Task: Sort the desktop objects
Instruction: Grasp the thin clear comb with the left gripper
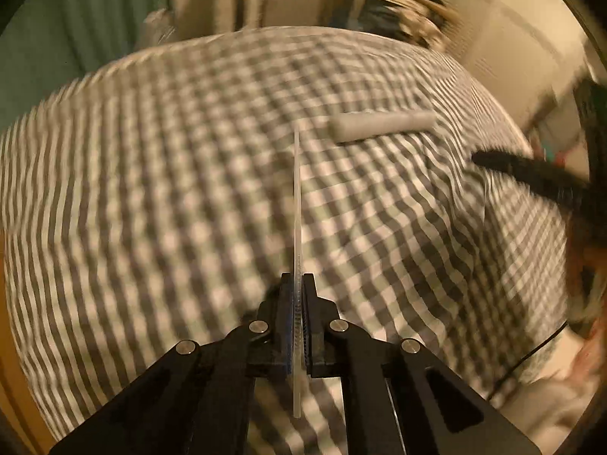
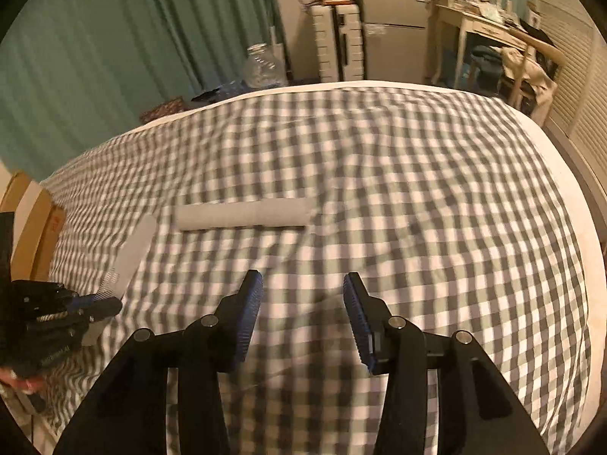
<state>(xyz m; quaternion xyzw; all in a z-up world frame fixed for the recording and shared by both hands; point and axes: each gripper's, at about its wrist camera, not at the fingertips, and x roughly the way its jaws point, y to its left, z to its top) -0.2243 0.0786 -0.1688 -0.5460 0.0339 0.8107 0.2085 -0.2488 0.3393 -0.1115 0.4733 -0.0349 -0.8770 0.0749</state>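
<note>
A thin clear ruler stands edge-on between the pads of my left gripper, which is shut on it. In the right wrist view the same ruler shows as a pale translucent strip sticking out of the left gripper at the lower left. A grey-white roll-shaped object lies on the checked cloth, just beyond the ruler's tip. It is also in the left wrist view as the roll. My right gripper hovers open over the cloth, nearer than the roll, with nothing between its blue pads.
The green-and-white checked cloth covers a wide soft surface whose far edge curves across the back. Cardboard boxes stand at the left. Beyond are green curtains, a plastic bottle, drawer units, a small fridge and a cluttered desk.
</note>
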